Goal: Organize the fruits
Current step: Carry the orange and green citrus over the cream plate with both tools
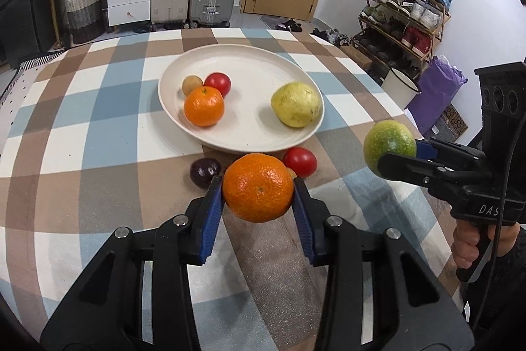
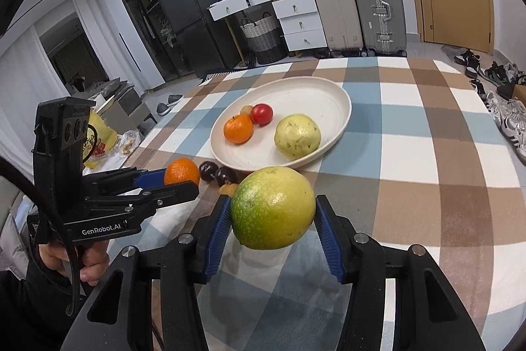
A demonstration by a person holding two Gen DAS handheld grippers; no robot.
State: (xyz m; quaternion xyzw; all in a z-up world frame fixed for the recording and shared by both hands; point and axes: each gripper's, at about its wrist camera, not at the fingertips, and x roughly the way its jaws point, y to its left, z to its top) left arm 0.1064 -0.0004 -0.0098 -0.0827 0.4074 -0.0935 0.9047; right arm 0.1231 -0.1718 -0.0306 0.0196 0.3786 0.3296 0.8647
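Observation:
My left gripper (image 1: pixel 258 188) is shut on an orange (image 1: pixel 258 186) and holds it above the cloth, just in front of the white plate (image 1: pixel 250 64). My right gripper (image 2: pixel 273 209) is shut on a green-yellow fruit (image 2: pixel 273 208), held in the air to the right of the plate; the fruit also shows in the left wrist view (image 1: pixel 389 143). The plate holds an orange (image 1: pixel 203 106), a red tomato (image 1: pixel 218 83), a small brown fruit (image 1: pixel 192 84) and a yellow pear (image 1: pixel 296 104). On the cloth lie a red tomato (image 1: pixel 299 162) and a dark purple fruit (image 1: pixel 205 171).
A checked tablecloth (image 1: pixel 98 127) covers the table. In the right wrist view two dark purple fruits (image 2: pixel 217 173) and a small brown fruit (image 2: pixel 228 188) lie by the plate's near rim. Suitcases, drawers and a shoe rack (image 1: pixel 404 12) stand beyond the table.

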